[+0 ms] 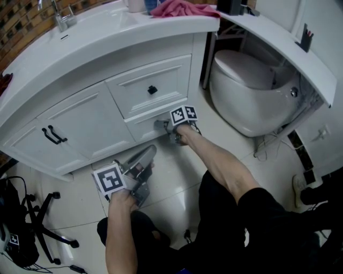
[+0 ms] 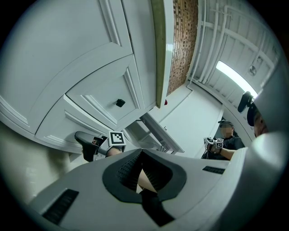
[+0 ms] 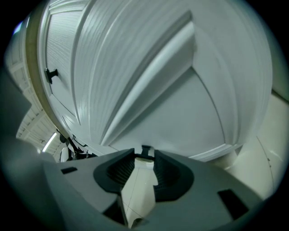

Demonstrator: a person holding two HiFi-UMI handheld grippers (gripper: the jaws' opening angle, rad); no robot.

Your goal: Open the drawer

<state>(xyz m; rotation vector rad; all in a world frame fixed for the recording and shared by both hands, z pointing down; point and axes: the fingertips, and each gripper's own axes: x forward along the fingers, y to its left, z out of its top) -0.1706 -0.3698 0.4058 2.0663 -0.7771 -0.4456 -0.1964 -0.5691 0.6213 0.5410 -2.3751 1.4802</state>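
Observation:
The white vanity [image 1: 80, 115] has two drawers at its right. The upper drawer [image 1: 136, 80] carries a black knob [image 1: 153, 90]. My right gripper [image 1: 161, 126] is at the front of the lower drawer [image 1: 140, 127], which looks flush with the cabinet. In the right gripper view its jaws [image 3: 145, 155] are shut on that drawer's small black knob [image 3: 146, 149], against the panelled front [image 3: 189, 103]. My left gripper [image 1: 150, 151] hovers low over the floor, short of the cabinet, shut and empty. The left gripper view shows the right gripper [image 2: 81, 137] at the drawer.
A white toilet [image 1: 252, 88] stands just right of the vanity, with cables [image 1: 270, 147] on the floor beyond. Cabinet doors with black handles [image 1: 53, 135] lie to the left. A chair base [image 1: 48, 227] sits at the lower left. A pink cloth [image 1: 182, 7] rests on the counter.

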